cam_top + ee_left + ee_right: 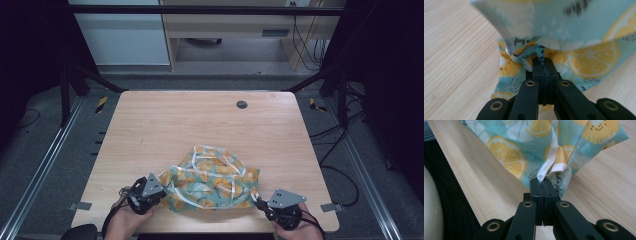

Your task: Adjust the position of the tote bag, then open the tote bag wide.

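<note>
The pale rectangular wooden bench (pixel 150 125) carries 1 thing of note: a crumpled teal cloth printed with yellow lemon slices and edged in white (pixel 212 179), heaped near the person's edge, roughly midway across. It lies between the 2 grippers, so its long axis runs side to side, from one gripper to the other. The left gripper (pixel 161 191) has its black jaws clamped tight on a bunched corner of the cloth (pixel 534 53) at the heap's left end. The right gripper (pixel 261 203) is likewise closed on the white hem (pixel 546 171) at the right end. Neither hand is nearer; a spreading move would, I judge, need them drawn apart along that axis.
</note>
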`<state>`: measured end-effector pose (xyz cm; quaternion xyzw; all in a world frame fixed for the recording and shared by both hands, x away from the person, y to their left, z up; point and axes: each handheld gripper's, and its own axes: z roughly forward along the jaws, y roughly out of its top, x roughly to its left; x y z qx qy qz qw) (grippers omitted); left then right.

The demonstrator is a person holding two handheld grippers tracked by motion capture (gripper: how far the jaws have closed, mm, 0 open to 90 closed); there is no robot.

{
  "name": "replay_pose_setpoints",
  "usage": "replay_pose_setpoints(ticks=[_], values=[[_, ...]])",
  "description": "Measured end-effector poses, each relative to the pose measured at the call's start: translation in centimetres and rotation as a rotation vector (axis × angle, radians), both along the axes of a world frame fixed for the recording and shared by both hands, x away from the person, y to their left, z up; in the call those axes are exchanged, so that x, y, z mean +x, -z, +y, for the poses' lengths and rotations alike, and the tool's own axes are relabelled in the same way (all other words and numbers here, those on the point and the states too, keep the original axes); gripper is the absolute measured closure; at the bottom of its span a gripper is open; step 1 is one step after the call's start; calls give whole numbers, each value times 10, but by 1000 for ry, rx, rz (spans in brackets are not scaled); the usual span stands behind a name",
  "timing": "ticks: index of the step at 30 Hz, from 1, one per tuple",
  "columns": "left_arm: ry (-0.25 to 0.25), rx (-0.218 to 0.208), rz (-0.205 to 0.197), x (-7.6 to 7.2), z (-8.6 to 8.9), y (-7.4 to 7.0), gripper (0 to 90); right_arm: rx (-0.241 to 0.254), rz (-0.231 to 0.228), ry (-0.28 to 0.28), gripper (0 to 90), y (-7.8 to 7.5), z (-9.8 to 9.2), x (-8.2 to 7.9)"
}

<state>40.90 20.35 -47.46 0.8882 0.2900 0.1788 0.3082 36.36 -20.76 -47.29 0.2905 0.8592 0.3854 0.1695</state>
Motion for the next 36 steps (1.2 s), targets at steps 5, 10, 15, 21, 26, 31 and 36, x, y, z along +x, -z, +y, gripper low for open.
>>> replay_pose_setpoints(ticks=[5,10,15,21,26,31,36], values=[[-11,8,-14,9,-6,3,900,-15,12,9,897,3,2,6],[-39,-40,-3,17,-2,4,900,-4,21,25,897,4,0,11],[-56,-66,-2,22,-1,6,900,-1,22,30,896,4,0,13],[-81,-101,-9,29,0,6,900,3,18,36,896,4,0,15],[-94,-88,-39,24,3,-1,895,25,12,35,871,2,-4,12],[-130,-105,-74,12,15,-11,637,50,-35,91,605,-4,-10,4],[-153,-128,-87,0,23,-19,395,76,-55,150,387,-8,-16,-2]])
